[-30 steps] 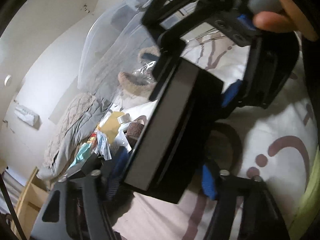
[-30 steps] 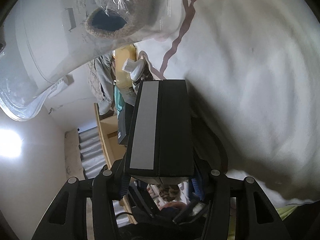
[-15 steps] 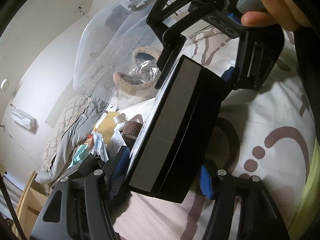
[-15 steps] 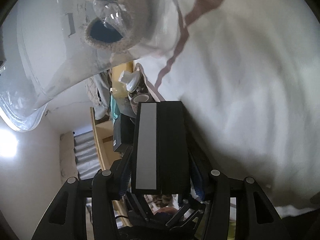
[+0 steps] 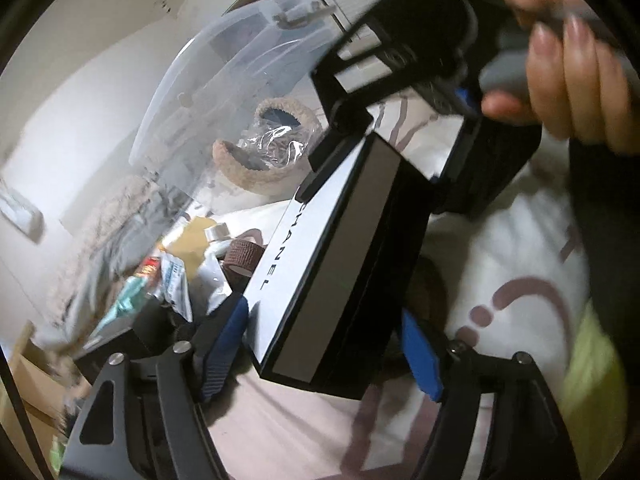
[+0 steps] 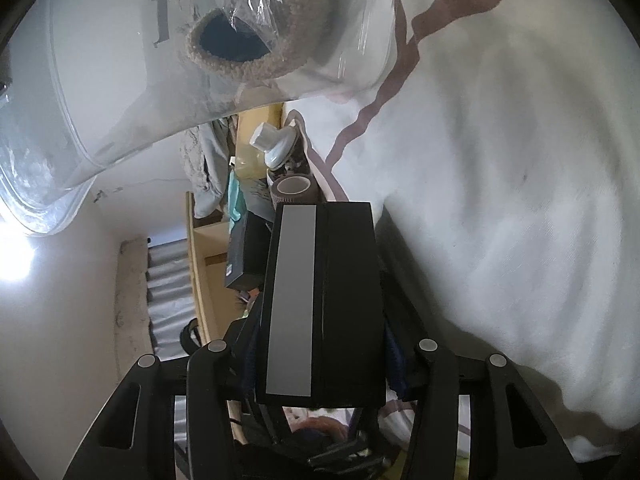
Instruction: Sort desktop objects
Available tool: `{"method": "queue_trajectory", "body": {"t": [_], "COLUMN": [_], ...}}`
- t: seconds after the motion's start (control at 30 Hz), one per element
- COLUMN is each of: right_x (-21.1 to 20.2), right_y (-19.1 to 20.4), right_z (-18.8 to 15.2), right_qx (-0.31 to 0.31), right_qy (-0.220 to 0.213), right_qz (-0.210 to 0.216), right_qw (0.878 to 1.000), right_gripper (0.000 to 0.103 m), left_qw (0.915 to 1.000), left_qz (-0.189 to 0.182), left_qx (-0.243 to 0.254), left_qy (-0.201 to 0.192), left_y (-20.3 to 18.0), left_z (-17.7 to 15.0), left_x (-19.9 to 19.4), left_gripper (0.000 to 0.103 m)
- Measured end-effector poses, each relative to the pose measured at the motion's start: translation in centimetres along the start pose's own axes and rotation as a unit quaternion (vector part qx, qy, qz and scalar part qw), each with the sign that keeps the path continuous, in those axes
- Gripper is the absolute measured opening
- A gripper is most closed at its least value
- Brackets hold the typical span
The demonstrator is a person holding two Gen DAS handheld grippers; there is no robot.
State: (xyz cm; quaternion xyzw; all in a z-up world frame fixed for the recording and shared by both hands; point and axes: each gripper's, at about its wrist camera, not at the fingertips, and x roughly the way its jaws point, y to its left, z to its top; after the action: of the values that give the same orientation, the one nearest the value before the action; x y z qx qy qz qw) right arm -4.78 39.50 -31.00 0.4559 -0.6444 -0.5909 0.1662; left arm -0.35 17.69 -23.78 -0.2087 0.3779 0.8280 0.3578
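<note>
The black box [image 5: 344,264] looks like smooth card, with a glossy white lettered face and a matt grey band. The storage bin [image 5: 224,92] is clear, glossy plastic; inside it a slipper [image 5: 256,160] of rough, fuzzy fabric sits under crinkled shiny film. The bed cover [image 6: 500,160] is soft white cloth with a printed brown pattern. A brown bandage roll [image 5: 242,256] has a ribbed, woven surface. Each gripper frame is matt black plastic with metal screws.

We see a black box [image 5: 344,276] with a grey stripe and a white lettered face. Under it lies a white cloth [image 5: 516,248] with mauve curls and dots. Behind the box sits a tan fuzzy slipper [image 5: 256,168] in a clear bin [image 5: 192,92], beside a brown tape roll [image 5: 243,255].
</note>
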Motion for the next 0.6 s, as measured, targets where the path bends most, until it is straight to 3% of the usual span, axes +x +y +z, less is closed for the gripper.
{"method": "queue_trajectory", "body": {"t": [0.13, 0.2, 0.33, 0.53, 0.6], "right_x": [0.0, -0.1, -0.5, -0.7, -0.7], "right_y": [-0.3, -0.6, -0.9, -1.2, -1.2], "right_z": [-0.2, -0.1, 0.0, 0.0, 0.0], "right_qx": [0.003, 0.009, 0.020, 0.025, 0.027], "right_qy": [0.000, -0.005, -0.012, -0.013, -0.012], "right_qz": [0.006, 0.008, 0.021, 0.039, 0.043], "right_qw": [1.000, 1.000, 1.000, 0.999, 0.999], "right_gripper": [0.050, 0.050, 0.050, 0.050, 0.050], "left_qw": [0.9984, 0.9948, 0.9842, 0.9443, 0.9318], "left_qz": [-0.040, -0.068, -0.090, -0.146, -0.163], "left_qx": [-0.040, -0.075, -0.152, -0.294, -0.324], "left_qy": [0.000, -0.001, -0.007, 0.015, 0.018], "left_y": [1.0, 2.1, 3.8, 5.5, 5.7], "left_z": [0.2, 0.3, 0.9, 0.4, 0.2], "left_x": [-0.7, -1.3, -1.8, -1.5, -1.5], "left_gripper": [0.079, 0.080, 0.088, 0.088, 0.078]}}
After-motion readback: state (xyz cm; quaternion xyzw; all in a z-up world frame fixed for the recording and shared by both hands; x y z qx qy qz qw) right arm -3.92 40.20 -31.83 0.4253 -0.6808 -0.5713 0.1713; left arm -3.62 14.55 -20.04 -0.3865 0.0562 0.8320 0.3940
